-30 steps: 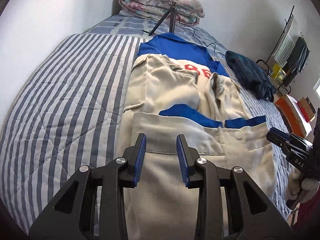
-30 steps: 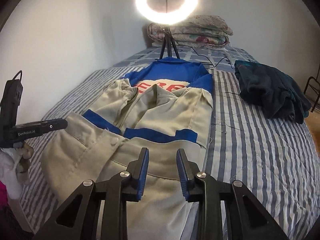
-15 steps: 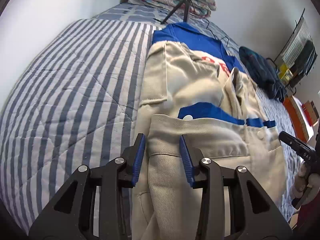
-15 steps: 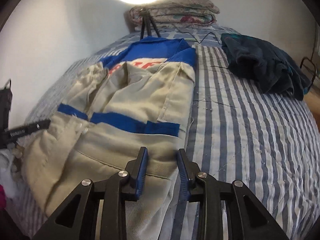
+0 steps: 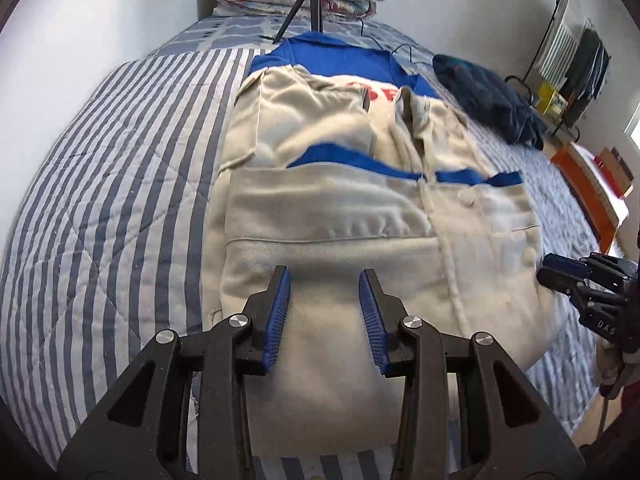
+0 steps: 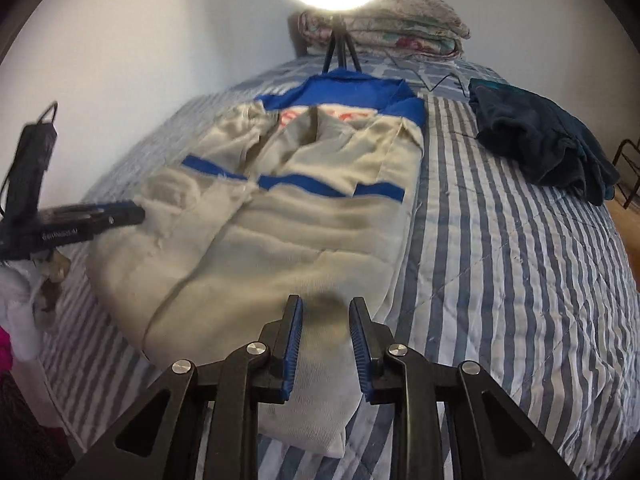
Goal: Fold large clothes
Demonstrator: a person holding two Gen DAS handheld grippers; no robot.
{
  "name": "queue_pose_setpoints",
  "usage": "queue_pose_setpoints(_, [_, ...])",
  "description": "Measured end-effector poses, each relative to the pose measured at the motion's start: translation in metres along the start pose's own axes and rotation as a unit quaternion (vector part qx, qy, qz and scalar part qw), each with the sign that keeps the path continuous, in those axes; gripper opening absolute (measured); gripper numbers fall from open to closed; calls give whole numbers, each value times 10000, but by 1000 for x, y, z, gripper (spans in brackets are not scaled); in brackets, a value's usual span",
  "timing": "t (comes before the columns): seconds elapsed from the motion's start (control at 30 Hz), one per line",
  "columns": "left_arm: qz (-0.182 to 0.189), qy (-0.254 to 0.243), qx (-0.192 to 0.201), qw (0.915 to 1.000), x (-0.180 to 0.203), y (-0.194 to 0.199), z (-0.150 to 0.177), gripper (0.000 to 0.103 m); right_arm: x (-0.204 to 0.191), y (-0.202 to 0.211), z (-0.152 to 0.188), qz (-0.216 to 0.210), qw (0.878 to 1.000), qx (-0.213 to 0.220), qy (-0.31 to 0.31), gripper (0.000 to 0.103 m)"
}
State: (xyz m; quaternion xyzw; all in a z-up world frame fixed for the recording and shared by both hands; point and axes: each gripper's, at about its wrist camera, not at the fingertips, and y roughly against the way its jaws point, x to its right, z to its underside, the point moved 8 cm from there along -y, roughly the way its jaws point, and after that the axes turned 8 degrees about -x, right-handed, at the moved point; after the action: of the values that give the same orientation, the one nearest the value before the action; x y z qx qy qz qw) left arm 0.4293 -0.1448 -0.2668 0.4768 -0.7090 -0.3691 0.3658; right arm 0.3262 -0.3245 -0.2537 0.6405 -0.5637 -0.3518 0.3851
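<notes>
A large beige jacket with blue bands and a blue collar [image 5: 344, 216] lies on the striped bed, its near part folded up over its middle. It also shows in the right wrist view [image 6: 288, 232]. My left gripper [image 5: 325, 280] is open and empty over the near folded edge. My right gripper [image 6: 326, 308] is open and empty over the jacket's near right corner. The right gripper shows at the right edge of the left wrist view [image 5: 560, 276]. The left gripper shows at the left of the right wrist view [image 6: 132, 212].
The striped quilt [image 5: 100, 200] covers the bed. A dark blue garment [image 6: 536, 140] lies crumpled at the far right. A ring light on a tripod [image 6: 340, 40] stands at the head, before folded floral bedding [image 6: 384, 28]. A rack and orange box [image 5: 588, 168] stand beside the bed.
Both grippers have drawn back toward the near end of the bed and stay open. The folded jacket lies in place.
</notes>
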Motion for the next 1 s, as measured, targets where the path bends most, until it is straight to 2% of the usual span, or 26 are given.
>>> queue_pose_setpoints(0.07, [-109, -98, -111, 9998, 3, -7, 4, 38, -3, -16, 9, 125, 9992, -346, 147, 24])
queue_pose_setpoints(0.17, [-148, -96, -242, 9995, 3, -13, 7, 38, 2, -20, 9, -24, 9982, -591, -84, 24])
queue_pose_setpoints(0.27, [-41, 138, -337, 9993, 1, -5, 6, 38, 2, -15, 10, 9, 9982, -589, -124, 24])
queue_pose_setpoints(0.33, [26, 264, -225, 9994, 0, 13, 4, 38, 0, -7, 12, 114, 9985, -524, -97, 24])
queue_pose_setpoints(0.43, [95, 365, 69, 9993, 4, 51, -2, 38, -6, 24, 11, -61, 9996, -205, -162, 27])
queue_pose_setpoints(0.7, [370, 341, 930, 9944, 30, 169, -28, 38, -8, 124, -3, -75, 9976, 684, -88, 32])
queue_pose_setpoints(0.83, [642, 506, 1179, 9897, 38, 215, -54, 39, -7, 176, -25, -53, 9937, 1116, 10, 47])
queue_pose_setpoints(0.9, [537, 391, 1261, 9898, 40, 231, -67, 43, -5, 197, -40, -49, 9919, 1272, 31, 49])
queue_pose_setpoints(1.0, [361, 181, 1270, 9911, 37, 245, -86, 43, 0, 218, -62, 22, 9898, 1420, 56, 49])
